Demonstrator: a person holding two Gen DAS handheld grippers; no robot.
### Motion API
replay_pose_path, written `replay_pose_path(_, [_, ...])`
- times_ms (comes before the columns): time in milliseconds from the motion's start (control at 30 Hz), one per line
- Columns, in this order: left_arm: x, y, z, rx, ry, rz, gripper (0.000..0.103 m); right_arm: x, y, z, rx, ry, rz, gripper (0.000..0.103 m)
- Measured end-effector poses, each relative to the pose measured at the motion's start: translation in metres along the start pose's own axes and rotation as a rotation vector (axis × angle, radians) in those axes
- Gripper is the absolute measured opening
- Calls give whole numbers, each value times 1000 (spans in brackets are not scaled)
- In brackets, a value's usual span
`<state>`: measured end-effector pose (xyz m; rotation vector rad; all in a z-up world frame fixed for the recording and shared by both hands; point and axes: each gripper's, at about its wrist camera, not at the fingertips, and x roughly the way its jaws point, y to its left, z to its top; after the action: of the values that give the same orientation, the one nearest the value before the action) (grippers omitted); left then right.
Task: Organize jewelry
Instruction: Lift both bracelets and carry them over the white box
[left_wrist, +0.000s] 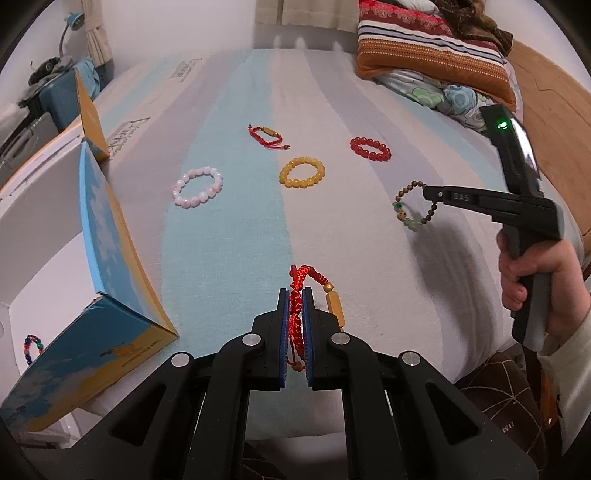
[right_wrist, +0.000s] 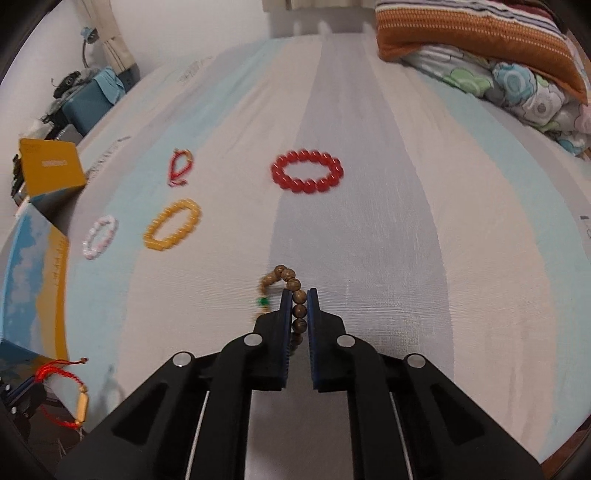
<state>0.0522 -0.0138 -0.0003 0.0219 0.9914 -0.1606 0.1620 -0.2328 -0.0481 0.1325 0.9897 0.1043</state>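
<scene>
My left gripper (left_wrist: 295, 293) is shut on a red cord bracelet (left_wrist: 300, 284) with a tan tube bead, held above the bed's near edge; it also shows in the right wrist view (right_wrist: 64, 373). My right gripper (right_wrist: 298, 291) is shut on a brown wooden bead bracelet (right_wrist: 291, 280) with green beads, lifted over the sheet; both show in the left wrist view, the gripper (left_wrist: 428, 192) and the bracelet (left_wrist: 410, 206). On the sheet lie a pink bracelet (left_wrist: 197, 186), a yellow one (left_wrist: 302, 172), a red bead one (left_wrist: 370, 148) and a second red cord one (left_wrist: 266, 136).
An open blue and yellow box (left_wrist: 110, 258) stands at the bed's left edge, with a multicoloured bead bracelet (left_wrist: 32, 345) inside. Folded blankets and pillows (left_wrist: 436, 48) are piled at the far right. The bed has a striped sheet (left_wrist: 240, 229).
</scene>
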Motion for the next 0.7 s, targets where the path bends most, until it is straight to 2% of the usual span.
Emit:
replay_pose_path(267, [-11,7,1,-21,-9,13,7,-35,18,-2,-23,-55,27,7])
replay_pose_path(700, [-32,41,17,-100,-42,82,7,-73,58,-5,-34,-124,11,7])
